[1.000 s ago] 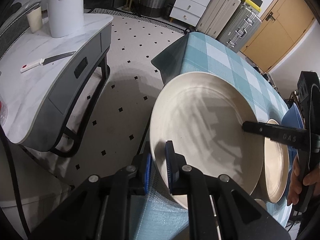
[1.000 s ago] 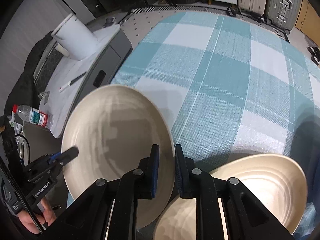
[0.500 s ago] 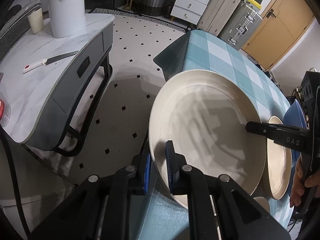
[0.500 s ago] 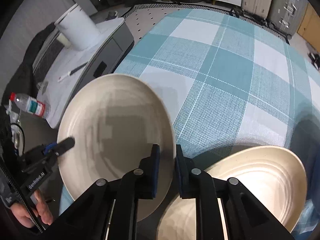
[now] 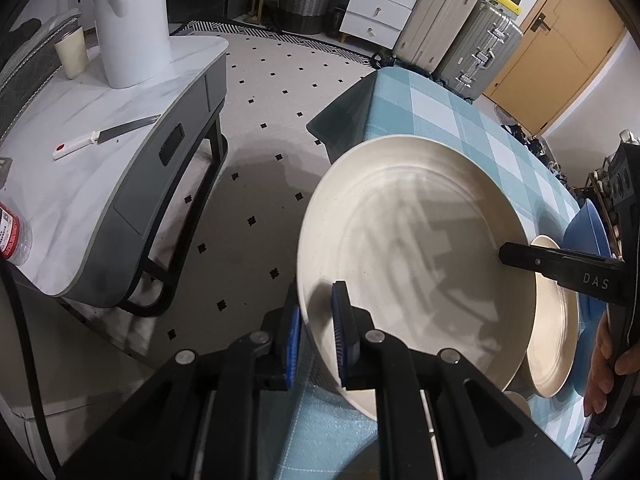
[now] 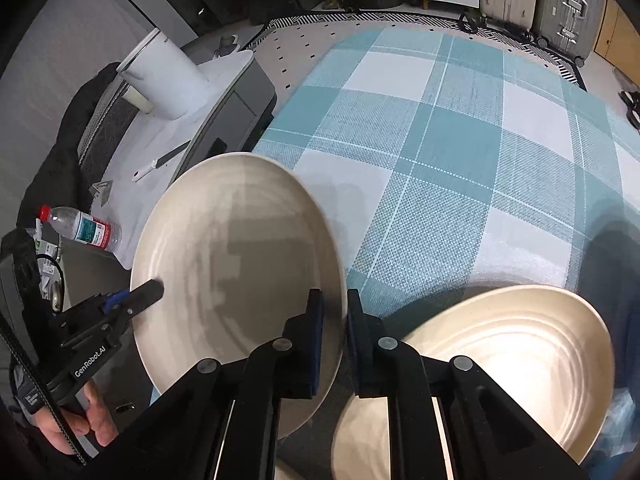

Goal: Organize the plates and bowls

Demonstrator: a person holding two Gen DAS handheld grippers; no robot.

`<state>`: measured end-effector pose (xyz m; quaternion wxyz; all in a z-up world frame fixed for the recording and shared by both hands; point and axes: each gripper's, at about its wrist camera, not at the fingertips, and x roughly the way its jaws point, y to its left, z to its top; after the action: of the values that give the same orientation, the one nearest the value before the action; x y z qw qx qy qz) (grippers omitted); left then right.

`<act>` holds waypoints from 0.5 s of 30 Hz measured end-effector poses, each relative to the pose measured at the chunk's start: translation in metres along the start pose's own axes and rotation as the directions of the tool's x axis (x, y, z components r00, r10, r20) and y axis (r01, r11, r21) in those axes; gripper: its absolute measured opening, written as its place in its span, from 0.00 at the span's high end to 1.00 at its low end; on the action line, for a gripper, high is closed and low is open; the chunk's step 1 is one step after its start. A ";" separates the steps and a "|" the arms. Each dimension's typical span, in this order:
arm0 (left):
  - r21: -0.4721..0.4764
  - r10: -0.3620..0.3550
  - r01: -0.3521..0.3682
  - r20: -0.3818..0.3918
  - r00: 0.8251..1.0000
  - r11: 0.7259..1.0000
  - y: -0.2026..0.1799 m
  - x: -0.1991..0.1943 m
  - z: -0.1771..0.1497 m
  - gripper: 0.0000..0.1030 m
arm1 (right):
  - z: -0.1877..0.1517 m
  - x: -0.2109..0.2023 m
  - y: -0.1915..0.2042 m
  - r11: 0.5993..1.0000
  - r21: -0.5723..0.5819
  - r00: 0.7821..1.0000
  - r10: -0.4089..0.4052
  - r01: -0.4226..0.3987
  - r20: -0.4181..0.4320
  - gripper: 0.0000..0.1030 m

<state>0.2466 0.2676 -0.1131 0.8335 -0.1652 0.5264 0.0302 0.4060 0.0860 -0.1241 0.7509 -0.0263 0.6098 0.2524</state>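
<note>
A large cream plate (image 5: 416, 256) is held up above the left edge of the checked table. My left gripper (image 5: 316, 332) is shut on its near rim. My right gripper (image 6: 334, 320) is shut on the opposite rim; the plate also shows in the right wrist view (image 6: 236, 272). The right gripper shows in the left wrist view (image 5: 560, 268) at the plate's far rim, and the left gripper shows in the right wrist view (image 6: 132, 300). A second cream plate (image 6: 500, 360) lies on the table under the right gripper, also visible in the left wrist view (image 5: 554, 340). A blue bowl (image 5: 588, 236) sits beyond it.
The teal checked tablecloth (image 6: 460, 152) covers the table. A grey side table (image 5: 100, 168) to the left carries a white kettle (image 5: 132, 28), a cup (image 5: 72, 52), a knife (image 5: 104, 136) and a water bottle (image 6: 80, 228). Suitcases (image 5: 460, 40) and drawers stand at the back.
Both grippers have carried the large plate a little up and toward the table's left edge. Both grips are unchanged.
</note>
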 end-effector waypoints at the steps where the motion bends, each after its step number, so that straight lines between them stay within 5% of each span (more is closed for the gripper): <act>1: 0.002 -0.001 0.001 0.003 1.000 1.000 0.000 -0.002 0.000 0.89 | 0.000 0.000 0.001 1.000 0.002 1.000 0.002 -0.002 0.000 0.89; 15: 0.035 0.002 -0.002 0.007 1.000 0.999 -0.012 -0.032 -0.012 0.89 | -0.018 -0.031 0.007 1.000 0.007 1.000 0.018 -0.018 0.020 0.89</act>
<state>0.2248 0.2572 -0.0864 0.8381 -0.1499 0.5240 0.0221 0.3831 0.0751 -0.0975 0.7547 -0.0154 0.6033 0.2573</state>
